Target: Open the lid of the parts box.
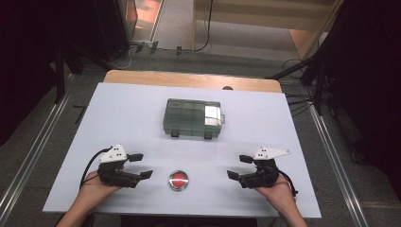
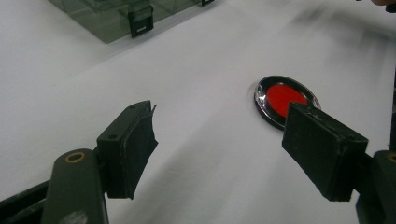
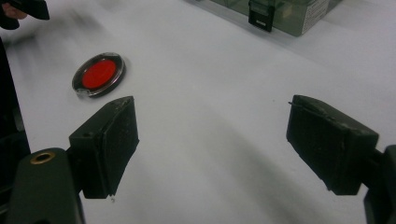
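Note:
A round red button (image 1: 178, 180) with a chrome rim sits on the white table near its front edge, between both hands. A closed clear plastic compartment box (image 1: 193, 118) with black latches lies at the table's middle. My left gripper (image 1: 141, 165) rests left of the button, open, with nothing between its jaws. My right gripper (image 1: 239, 166) rests right of the button, also open and empty. In the left gripper view the button (image 2: 283, 99) lies just past the right pad (image 2: 322, 151). In the right gripper view the button (image 3: 99, 74) lies beyond the left pad (image 3: 106, 144).
The white table top (image 1: 127, 123) lies on a wooden board whose far edge shows behind it. Dark stands and cables flank the table on both sides. The box's latches (image 2: 140, 21) face the person.

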A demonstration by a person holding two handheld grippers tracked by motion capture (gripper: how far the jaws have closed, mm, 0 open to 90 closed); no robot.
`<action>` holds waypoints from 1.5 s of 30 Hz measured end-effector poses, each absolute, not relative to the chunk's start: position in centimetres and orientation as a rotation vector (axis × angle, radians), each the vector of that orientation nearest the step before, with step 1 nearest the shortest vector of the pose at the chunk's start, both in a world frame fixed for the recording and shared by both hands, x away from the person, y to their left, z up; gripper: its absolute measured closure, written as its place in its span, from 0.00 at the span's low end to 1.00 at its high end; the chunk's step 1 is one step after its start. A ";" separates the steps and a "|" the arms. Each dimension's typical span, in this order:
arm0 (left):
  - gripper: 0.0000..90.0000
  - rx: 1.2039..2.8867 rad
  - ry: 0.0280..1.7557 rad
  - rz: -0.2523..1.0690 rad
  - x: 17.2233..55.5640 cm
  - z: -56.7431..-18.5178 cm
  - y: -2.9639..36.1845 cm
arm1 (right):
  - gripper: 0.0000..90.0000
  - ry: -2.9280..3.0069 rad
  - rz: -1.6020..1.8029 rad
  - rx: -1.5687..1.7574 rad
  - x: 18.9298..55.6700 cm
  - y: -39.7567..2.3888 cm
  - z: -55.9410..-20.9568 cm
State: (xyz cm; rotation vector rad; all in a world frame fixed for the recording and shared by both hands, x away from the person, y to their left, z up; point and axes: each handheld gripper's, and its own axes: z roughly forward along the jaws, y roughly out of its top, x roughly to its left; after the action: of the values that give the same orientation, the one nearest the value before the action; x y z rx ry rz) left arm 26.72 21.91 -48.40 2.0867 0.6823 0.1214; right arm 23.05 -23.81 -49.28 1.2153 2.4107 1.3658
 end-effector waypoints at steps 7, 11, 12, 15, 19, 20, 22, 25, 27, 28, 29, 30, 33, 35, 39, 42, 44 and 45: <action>0.28 2.085 0.688 0.123 26.8 -48.4 21.9 | 0.20 2.411 1.368 1.226 23.1 -23.8 -49.4; 0.28 2.097 0.698 0.095 26.8 -48.5 21.8 | 0.20 2.417 1.363 1.236 23.2 -23.7 -49.5; 0.28 2.100 0.700 0.088 26.8 -48.5 21.8 | 0.20 2.417 1.363 1.236 23.2 -23.7 -49.5; 0.28 2.095 0.696 0.094 26.8 -48.5 21.9 | 0.21 2.420 1.355 1.251 23.3 -23.9 -49.7; 0.28 2.096 0.698 0.101 26.9 -48.6 22.0 | 0.21 2.425 1.347 1.250 23.4 -23.9 -49.8; 0.28 2.096 0.698 0.101 26.9 -48.6 22.0 | 0.21 2.424 1.350 1.254 23.4 -23.9 -49.8; 0.28 2.093 0.696 0.109 26.9 -48.5 22.0 | 0.21 2.421 1.352 1.254 23.3 -23.9 -49.8; 0.28 2.090 0.708 0.121 26.9 -48.5 22.1 | 0.21 2.421 1.362 1.253 23.3 -23.9 -49.7; 0.28 2.086 0.710 0.116 26.9 -48.5 22.1 | 0.21 2.420 1.373 1.255 23.3 -23.9 -49.7; 0.28 2.087 0.710 0.117 26.9 -48.5 22.2 | 0.21 2.419 1.373 1.254 23.3 -23.8 -49.7; 0.28 2.092 0.709 0.120 26.9 -48.5 22.1 | 0.21 2.419 1.373 1.254 23.3 -23.8 -49.7; 0.28 2.093 0.708 0.124 26.9 -48.5 22.1 | 0.21 2.419 1.370 1.251 23.3 -23.8 -49.7; 0.28 2.089 0.706 0.127 26.9 -48.4 22.1 | 0.21 2.417 1.372 1.251 23.3 -23.8 -49.7; 0.28 2.095 0.704 0.138 26.9 -48.3 22.1 | 0.21 2.420 1.367 1.245 23.3 -23.7 -49.6; 0.28 2.095 0.704 0.135 26.8 -48.3 22.1 | 0.21 2.426 1.362 1.242 23.3 -23.6 -49.5; 0.28 2.092 0.703 0.128 26.8 -48.3 22.1 | 0.21 2.423 1.363 1.233 23.2 -23.5 -49.5; 0.28 2.091 0.705 0.130 26.8 -48.3 22.1 | 0.21 2.421 1.364 1.244 23.3 -23.5 -49.5; 0.28 2.089 0.709 0.126 26.8 -48.3 22.2 | 0.21 2.419 1.363 1.241 23.3 -23.5 -49.5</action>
State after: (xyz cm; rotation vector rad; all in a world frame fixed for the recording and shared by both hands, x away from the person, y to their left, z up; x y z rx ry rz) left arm 26.85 22.15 -48.25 2.0889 0.7089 0.1264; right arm 23.29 -23.53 -49.51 1.2410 2.4195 1.3632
